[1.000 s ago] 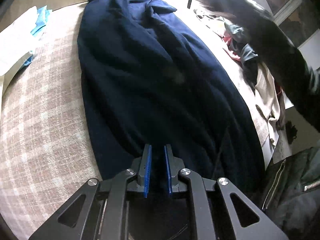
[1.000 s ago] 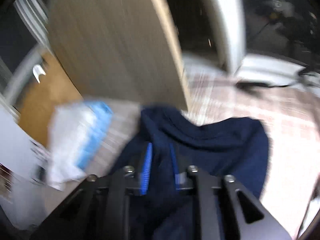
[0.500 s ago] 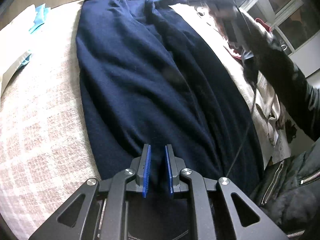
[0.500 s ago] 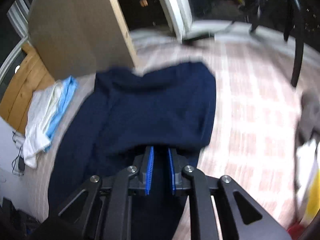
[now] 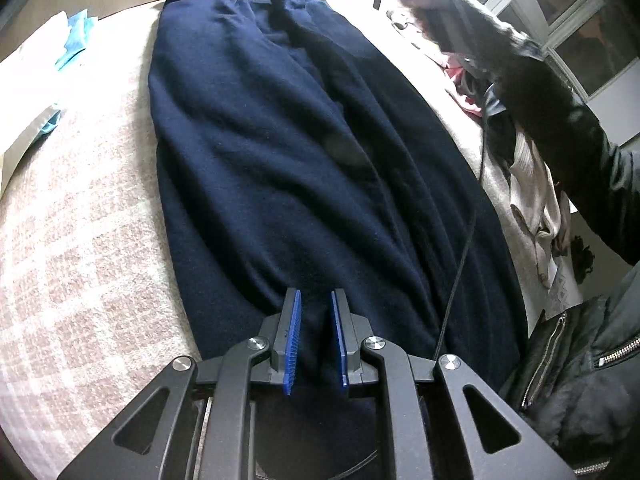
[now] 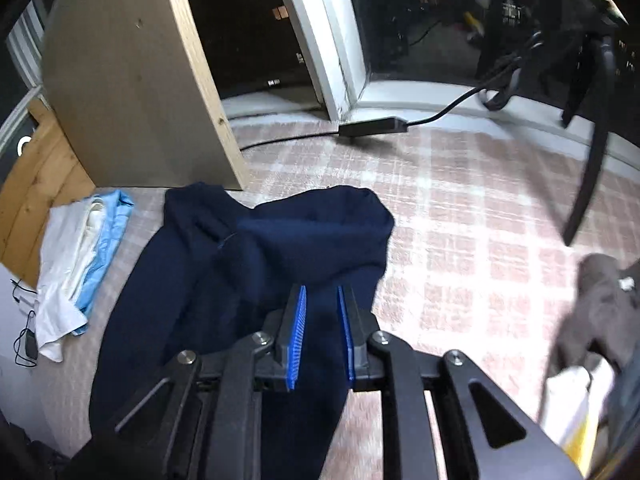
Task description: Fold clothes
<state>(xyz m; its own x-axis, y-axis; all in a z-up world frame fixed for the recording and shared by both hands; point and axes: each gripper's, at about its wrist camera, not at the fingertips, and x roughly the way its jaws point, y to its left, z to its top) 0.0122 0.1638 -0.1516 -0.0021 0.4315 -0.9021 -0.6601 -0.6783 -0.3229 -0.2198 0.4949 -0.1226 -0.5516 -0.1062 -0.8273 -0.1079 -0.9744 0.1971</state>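
Observation:
A long navy garment [image 5: 280, 152] lies stretched lengthwise over a pink checked bed cover [image 5: 80, 240]. My left gripper [image 5: 315, 300] is shut on the near end of this cloth, with navy fabric pinched between its blue pads. In the right wrist view the far end of the navy garment [image 6: 280, 248] is lifted and folded over, and my right gripper [image 6: 322, 296] is shut on it, cloth bunched between the pads. A person's dark sleeve [image 5: 552, 120] reaches along the garment's right side toward its far end.
Folded white and light blue clothes [image 6: 80, 264] lie left of the garment. A wooden panel [image 6: 132, 80] stands behind. A black cable with adapter [image 6: 372, 126] runs along the window sill. Loose clothes [image 5: 532, 192] are piled on the right, a grey-brown item [image 6: 600, 304] too.
My right gripper has swung over the bed with the garment's far end, which now lies pulled straighter and folded over. The left gripper keeps its hold at the near end.

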